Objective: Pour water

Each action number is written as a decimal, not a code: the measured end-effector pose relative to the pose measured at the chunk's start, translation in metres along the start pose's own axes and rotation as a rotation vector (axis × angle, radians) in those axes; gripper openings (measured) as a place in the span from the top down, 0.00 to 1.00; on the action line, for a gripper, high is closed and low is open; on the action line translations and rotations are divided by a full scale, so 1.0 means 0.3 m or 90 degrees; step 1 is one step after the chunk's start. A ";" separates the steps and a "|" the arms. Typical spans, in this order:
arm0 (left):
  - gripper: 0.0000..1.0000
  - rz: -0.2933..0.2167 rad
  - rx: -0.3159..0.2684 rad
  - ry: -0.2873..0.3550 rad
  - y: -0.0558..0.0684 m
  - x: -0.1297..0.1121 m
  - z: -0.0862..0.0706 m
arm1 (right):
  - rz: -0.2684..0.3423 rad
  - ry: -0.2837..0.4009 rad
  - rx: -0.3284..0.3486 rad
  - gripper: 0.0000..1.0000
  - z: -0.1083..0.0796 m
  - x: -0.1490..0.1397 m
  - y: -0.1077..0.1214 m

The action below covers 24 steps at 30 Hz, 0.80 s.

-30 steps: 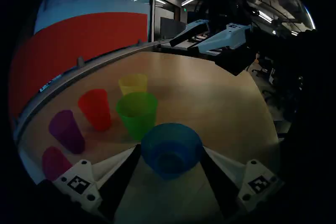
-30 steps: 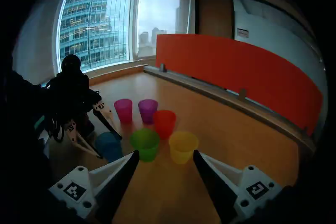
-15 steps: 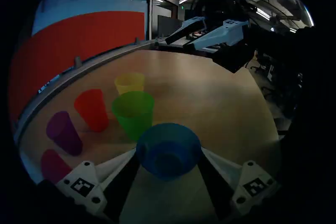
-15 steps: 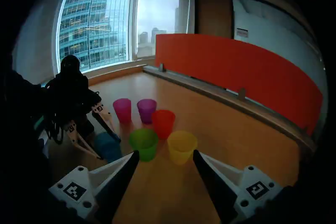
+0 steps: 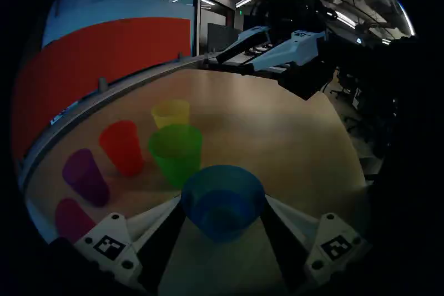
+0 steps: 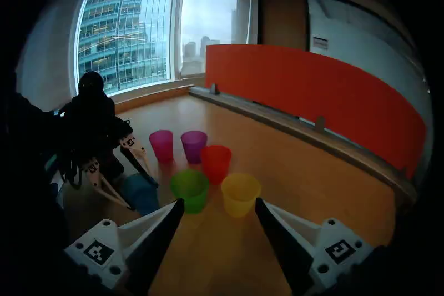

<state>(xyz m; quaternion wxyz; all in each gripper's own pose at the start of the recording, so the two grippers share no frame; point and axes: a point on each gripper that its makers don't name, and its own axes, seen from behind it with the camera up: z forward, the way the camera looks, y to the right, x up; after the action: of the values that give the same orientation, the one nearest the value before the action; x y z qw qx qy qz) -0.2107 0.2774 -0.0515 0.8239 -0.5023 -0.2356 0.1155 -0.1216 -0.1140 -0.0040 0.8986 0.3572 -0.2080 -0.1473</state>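
Your left gripper (image 5: 222, 207) is clamped on the blue cup (image 5: 223, 191). In the left gripper view both fingers press against its sides, one on each flank, and you look down into its open mouth. The inside is too dim to tell whether it holds water, and I cannot tell whether its base touches the wooden table (image 5: 288, 140).

Just beyond the blue cup stands the green cup (image 5: 176, 151), with the yellow cup (image 5: 171, 111) behind it. Left of those are the red cup (image 5: 122, 146), the purple cup (image 5: 86, 176) and, lowest in the picture, the magenta cup (image 5: 71, 219). All five are upright in a loose cluster near the orange partition (image 5: 100, 57) that runs along the table's edge.

Your right gripper (image 6: 217, 202) has its jaws spread wide, with nothing between the fingers. In the right gripper view the green and yellow cups sit just ahead of its fingertips, side by side with a gap between them. The red cup is behind that gap, and the purple and magenta cups are farther back, next to each other. Off to the left in that view, the left gripper holds the blue cup low beside the green one. A dark sleeve (image 6: 91, 124) is behind it, and a large window (image 6: 133, 35) lies beyond. In the left gripper view, the right gripper is raised above the far part of the table.
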 end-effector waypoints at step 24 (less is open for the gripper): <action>0.14 -0.003 0.097 0.086 -0.151 0.179 -0.231 | -0.009 -0.004 0.008 0.01 0.052 0.008 -0.040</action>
<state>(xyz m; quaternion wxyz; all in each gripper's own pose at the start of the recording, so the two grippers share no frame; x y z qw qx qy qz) -0.1316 0.2254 -0.0236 0.8740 -0.4444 -0.1708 0.0971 -0.1285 -0.1325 -0.0015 0.8948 0.3634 -0.2093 -0.1532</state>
